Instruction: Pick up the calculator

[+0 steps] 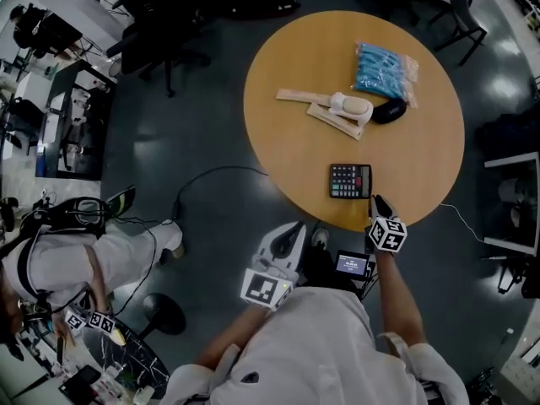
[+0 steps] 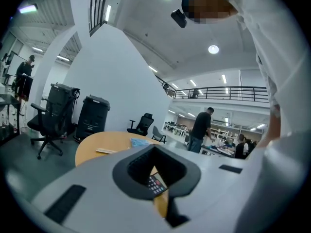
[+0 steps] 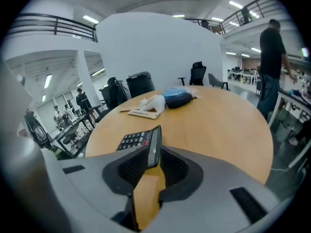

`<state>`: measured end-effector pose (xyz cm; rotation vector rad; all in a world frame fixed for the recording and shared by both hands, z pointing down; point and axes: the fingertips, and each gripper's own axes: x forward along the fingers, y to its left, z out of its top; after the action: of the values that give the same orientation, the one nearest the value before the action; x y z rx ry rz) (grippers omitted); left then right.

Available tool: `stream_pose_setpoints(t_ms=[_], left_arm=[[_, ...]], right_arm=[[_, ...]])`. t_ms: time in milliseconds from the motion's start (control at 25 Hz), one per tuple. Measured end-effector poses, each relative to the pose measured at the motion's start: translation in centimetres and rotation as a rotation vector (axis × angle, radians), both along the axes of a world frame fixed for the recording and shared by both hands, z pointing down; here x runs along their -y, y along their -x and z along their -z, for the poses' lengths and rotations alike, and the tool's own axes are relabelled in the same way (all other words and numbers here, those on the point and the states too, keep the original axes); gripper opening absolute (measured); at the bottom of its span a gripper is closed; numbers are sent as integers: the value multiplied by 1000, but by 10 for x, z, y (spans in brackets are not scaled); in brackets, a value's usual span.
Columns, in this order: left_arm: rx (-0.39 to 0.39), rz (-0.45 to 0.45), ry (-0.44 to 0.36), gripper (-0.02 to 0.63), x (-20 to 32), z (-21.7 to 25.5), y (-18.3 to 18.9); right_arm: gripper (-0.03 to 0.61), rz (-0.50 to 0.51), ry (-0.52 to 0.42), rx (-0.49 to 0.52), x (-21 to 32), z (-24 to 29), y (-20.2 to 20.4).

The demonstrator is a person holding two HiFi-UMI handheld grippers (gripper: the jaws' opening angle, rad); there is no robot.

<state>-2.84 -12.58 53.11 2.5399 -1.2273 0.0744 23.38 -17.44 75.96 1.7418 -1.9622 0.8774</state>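
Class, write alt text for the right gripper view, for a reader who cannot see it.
The right tongs, jaws opening, straddle the end of a dark calculator lying near the edge of a round wooden table. A blue packet lies farther back.

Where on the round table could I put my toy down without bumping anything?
The big bare patches are the left side of the table, between the beige strips and the calculator, and the right side, between the dark pouch and the rim. It's crowded at the back, around the blue packet.
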Motion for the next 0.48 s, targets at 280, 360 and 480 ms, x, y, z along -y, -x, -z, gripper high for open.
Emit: stream_pose_setpoints(t_ms=[280, 360, 480], left_arm=[[26, 38, 40, 6, -1, -11, 5], [31, 41, 49, 6, -2, -12, 5], [36, 46, 58, 6, -3, -15, 4]], right_arm=[[135, -50, 107, 166, 17, -46, 1], [135, -39, 116, 190, 20, -51, 5], [129, -14, 107, 217, 26, -50, 11]])
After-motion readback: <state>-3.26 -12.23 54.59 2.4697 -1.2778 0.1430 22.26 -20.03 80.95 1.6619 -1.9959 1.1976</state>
